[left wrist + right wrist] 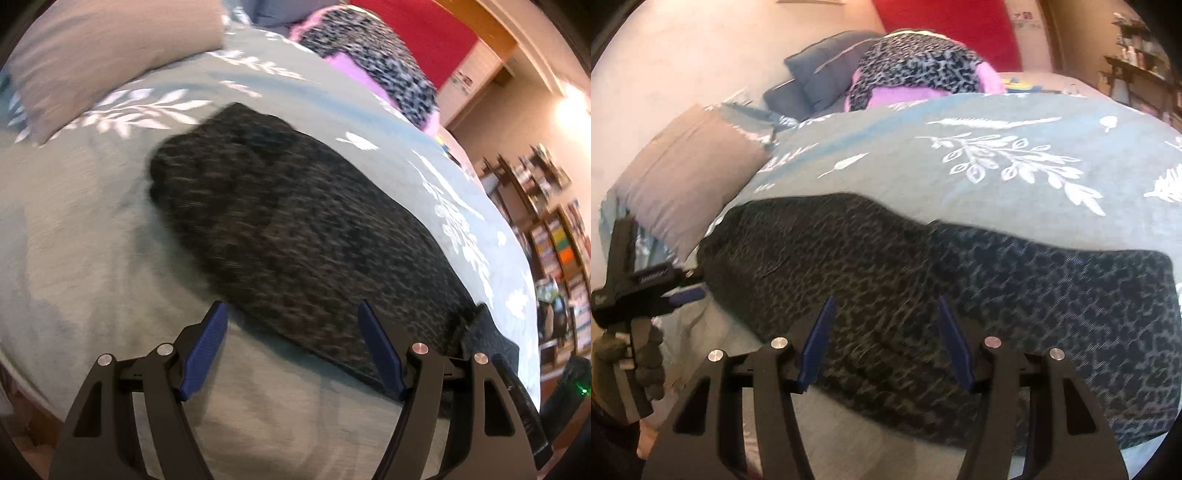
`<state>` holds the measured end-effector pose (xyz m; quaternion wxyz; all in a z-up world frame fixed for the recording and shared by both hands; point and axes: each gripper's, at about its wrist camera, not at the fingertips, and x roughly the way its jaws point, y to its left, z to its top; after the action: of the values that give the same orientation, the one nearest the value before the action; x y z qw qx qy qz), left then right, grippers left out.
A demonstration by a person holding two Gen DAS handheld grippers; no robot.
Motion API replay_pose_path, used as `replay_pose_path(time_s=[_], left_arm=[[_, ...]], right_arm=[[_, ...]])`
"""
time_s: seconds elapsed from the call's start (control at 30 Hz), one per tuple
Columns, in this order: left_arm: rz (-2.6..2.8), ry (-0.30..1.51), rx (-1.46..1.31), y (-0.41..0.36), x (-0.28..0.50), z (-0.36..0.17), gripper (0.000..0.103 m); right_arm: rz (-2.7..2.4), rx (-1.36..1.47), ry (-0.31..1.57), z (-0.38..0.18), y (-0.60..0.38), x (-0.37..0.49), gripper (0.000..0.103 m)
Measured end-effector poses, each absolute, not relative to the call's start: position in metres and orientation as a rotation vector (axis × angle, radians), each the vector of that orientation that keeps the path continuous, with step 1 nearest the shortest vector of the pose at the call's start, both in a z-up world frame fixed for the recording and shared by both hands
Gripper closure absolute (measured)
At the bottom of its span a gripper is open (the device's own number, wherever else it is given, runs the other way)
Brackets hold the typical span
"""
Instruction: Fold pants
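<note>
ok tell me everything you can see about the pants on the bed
The pants are dark, charcoal to black, with a mottled leopard-like print; the fabric looks soft and stretchy. They lie flat as one long band across the teal leaf-print bedspread, seemingly already folded lengthwise. One end looks bunched and lumpy. A tan pillow sits close to that end. Both the left gripper and the right gripper are open at the near edge, gripping nothing.

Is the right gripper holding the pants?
No, the right gripper is wide open above the dark patterned pants with nothing pinched between its blue fingers.
</note>
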<state>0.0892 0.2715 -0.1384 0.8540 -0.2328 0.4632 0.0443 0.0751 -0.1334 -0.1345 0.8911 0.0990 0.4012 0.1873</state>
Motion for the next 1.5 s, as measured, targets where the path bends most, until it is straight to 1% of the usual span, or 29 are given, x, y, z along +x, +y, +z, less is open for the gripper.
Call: replay_pose_path(time_s=[0.07,0.1,0.17,0.2,0.3,0.63,0.8,0.97,1.03,1.1,1.13,1.2,1.3,1.5], left_arm=[[0.138,0.962,-0.519,0.284,0.088,-0.14,0.03],[0.15,0.957,-0.538,0.288,0.088,-0.142,0.026],[0.17,0.937,-0.597,0.299,0.087,-0.145,0.023],[0.176,0.927,-0.624,0.303,0.087,-0.146,0.022],[0.188,0.909,-0.674,0.312,0.092,-0.15,0.022],[0.179,0.864,-0.78,0.331,0.117,-0.167,0.022],[0.148,0.834,-0.804,0.331,0.129,-0.17,0.006],[0.123,0.805,-0.835,0.331,0.142,-0.171,0.006],[0.097,0.79,-0.87,0.332,0.145,-0.171,0.012],[0.071,0.794,-0.935,0.337,0.149,-0.178,0.034],[0.068,0.797,-0.976,0.341,0.15,-0.184,0.042],[0.073,0.804,-1.011,0.346,0.15,-0.19,0.072],[0.039,0.794,-1.01,0.345,0.148,-0.185,0.084],[-0.005,0.731,-0.833,0.314,0.147,-0.133,0.087]], right_arm=[[0.4,0.217,0.857,-0.143,-0.135,0.083,0.045],[0.41,0.226,0.896,-0.152,-0.134,0.088,0.045],[0.432,0.261,0.979,-0.173,-0.133,0.095,0.044],[0.428,0.254,0.975,-0.181,-0.131,0.093,0.044],[0.423,0.181,0.944,-0.179,-0.124,0.086,0.044],[0.407,0.222,0.946,-0.171,-0.135,0.077,0.044],[0.397,0.218,0.939,-0.169,-0.141,0.07,0.044],[0.392,0.22,0.937,-0.168,-0.14,0.069,0.044],[0.389,0.221,0.935,-0.167,-0.14,0.067,0.044],[0.388,0.221,0.934,-0.166,-0.14,0.066,0.044],[0.387,0.221,0.934,-0.166,-0.14,0.066,0.044],[0.384,0.218,0.932,-0.165,-0.14,0.064,0.044],[0.378,0.217,0.928,-0.163,-0.142,0.062,0.044],[0.355,0.245,0.914,-0.159,-0.153,0.06,0.044]])
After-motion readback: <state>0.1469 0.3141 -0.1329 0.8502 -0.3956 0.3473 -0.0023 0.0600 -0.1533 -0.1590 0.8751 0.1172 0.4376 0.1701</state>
